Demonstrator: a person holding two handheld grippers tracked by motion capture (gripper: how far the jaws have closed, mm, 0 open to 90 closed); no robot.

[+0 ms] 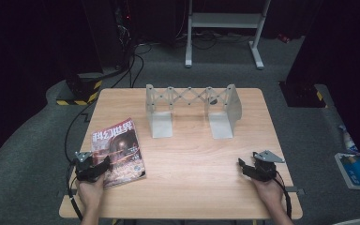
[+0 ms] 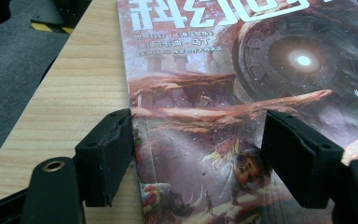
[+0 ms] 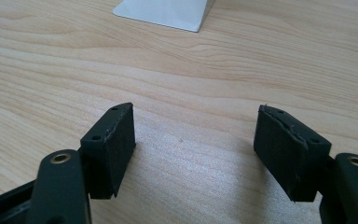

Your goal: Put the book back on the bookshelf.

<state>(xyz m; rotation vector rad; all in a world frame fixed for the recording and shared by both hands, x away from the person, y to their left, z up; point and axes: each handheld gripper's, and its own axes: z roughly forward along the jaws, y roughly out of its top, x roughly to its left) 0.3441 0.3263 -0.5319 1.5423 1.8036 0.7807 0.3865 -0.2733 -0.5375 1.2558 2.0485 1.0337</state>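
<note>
Red-brown glossy magazine [image 1: 118, 152] lies flat at the wooden table's [image 1: 192, 159] near-left corner. The left gripper [image 1: 93, 168], jaws spread, straddles its near edge; slide one jaw beneath the edge before closing. The left gripper view reveals cover wrinkles. The right gripper [image 1: 249, 168] rests released over bare wood.
</note>
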